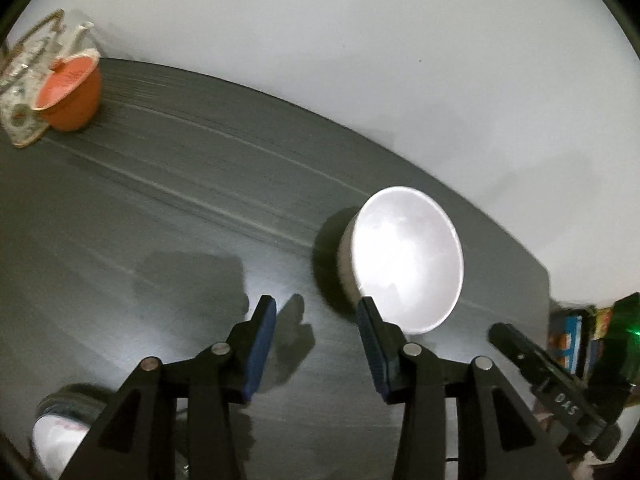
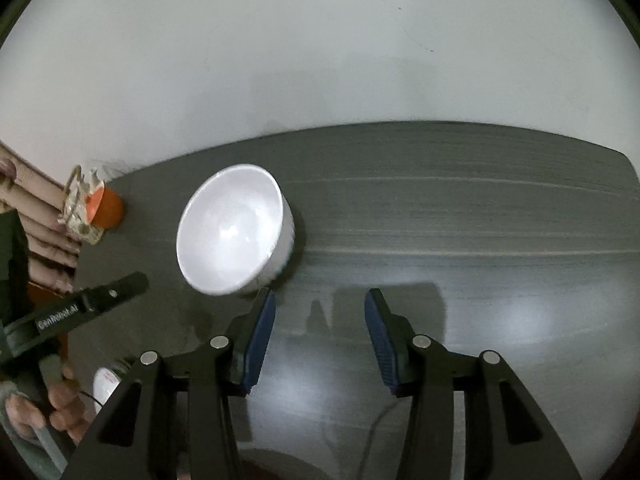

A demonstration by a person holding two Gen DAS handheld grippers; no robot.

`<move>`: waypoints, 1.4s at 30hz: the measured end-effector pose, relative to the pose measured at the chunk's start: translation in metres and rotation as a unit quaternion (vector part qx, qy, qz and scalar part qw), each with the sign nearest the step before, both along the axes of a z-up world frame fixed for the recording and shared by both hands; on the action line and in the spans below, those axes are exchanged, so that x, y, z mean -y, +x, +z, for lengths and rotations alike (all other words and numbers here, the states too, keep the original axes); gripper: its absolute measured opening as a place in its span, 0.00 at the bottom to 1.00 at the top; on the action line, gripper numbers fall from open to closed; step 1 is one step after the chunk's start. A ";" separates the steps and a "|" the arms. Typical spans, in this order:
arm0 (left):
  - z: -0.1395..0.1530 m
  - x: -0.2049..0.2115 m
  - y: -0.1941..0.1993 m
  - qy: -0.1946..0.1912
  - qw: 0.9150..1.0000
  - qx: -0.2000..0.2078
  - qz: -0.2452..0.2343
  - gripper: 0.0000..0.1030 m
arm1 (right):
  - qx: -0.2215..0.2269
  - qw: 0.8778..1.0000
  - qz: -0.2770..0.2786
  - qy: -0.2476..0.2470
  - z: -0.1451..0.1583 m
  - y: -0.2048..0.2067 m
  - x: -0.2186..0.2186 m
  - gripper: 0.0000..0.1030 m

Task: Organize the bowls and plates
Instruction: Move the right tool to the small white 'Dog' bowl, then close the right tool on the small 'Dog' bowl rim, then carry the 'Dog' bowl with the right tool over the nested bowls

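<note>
A white bowl (image 1: 408,260) stands upright on the dark grey table (image 1: 160,208). My left gripper (image 1: 318,316) hovers just in front of it, open, with only bare table between its blue pads; its right fingertip (image 1: 366,310) sits close to the bowl's near rim. In the right wrist view the same white bowl (image 2: 232,228) lies ahead and to the left of my right gripper (image 2: 320,306), which is open with nothing between its fingers. The left gripper's black finger (image 2: 108,292) shows at the left there, with the person's hand (image 2: 60,400) on its handle.
An orange pot (image 1: 70,92) with a patterned packet (image 1: 22,76) stands at the far left by the white wall (image 1: 360,40). A white item (image 1: 56,436) lies at the lower left table edge. The right gripper's finger (image 1: 532,364) and colourful boxes (image 1: 576,336) are on the right.
</note>
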State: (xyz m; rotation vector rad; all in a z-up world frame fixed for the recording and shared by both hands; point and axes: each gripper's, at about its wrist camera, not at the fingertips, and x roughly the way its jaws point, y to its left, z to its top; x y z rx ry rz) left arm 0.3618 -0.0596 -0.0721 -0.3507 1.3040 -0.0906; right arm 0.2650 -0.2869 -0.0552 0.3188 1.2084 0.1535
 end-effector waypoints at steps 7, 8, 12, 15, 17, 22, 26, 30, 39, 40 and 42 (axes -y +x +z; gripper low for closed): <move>-0.016 -0.007 0.017 -0.050 0.999 -0.006 0.018 0.43 | -0.007 1.000 -0.005 0.013 -0.013 0.031 -0.009 0.43; -0.019 -0.006 0.020 -0.054 0.998 -0.008 0.021 0.43 | -0.010 1.000 -0.007 0.006 -0.015 0.035 -0.012 0.43; -0.026 -0.001 0.033 -0.048 0.999 -0.013 0.018 0.43 | -0.025 1.000 -0.006 0.002 -0.025 0.046 -0.019 0.43; -0.035 0.009 0.042 -0.042 0.999 -0.023 0.009 0.43 | -0.032 0.999 -0.007 0.001 -0.031 0.055 -0.026 0.43; -0.040 0.008 0.046 -0.043 0.998 -0.034 0.009 0.43 | -0.042 0.999 -0.011 0.002 -0.036 0.060 -0.028 0.43; -0.054 0.017 0.054 -0.025 0.999 -0.045 -0.004 0.41 | -0.057 0.998 -0.013 0.004 -0.048 0.067 -0.035 0.39; -0.064 0.024 0.055 -0.019 0.998 -0.050 -0.017 0.31 | -0.067 0.998 -0.009 0.008 -0.054 0.067 -0.038 0.23; -0.063 0.029 0.053 -0.032 0.998 -0.044 -0.028 0.15 | -0.074 0.997 -0.014 0.031 -0.056 0.064 -0.040 0.15; -0.036 0.035 0.028 -0.004 0.999 -0.022 -0.046 0.15 | -0.086 0.996 -0.014 0.021 -0.049 0.045 -0.051 0.15; -0.031 0.038 0.024 0.000 0.999 -0.019 -0.048 0.15 | -0.084 0.996 -0.014 0.020 -0.046 0.042 -0.050 0.15; -0.021 0.042 0.016 0.007 0.998 -0.013 -0.056 0.15 | -0.079 0.997 -0.011 0.018 -0.039 0.035 -0.049 0.15</move>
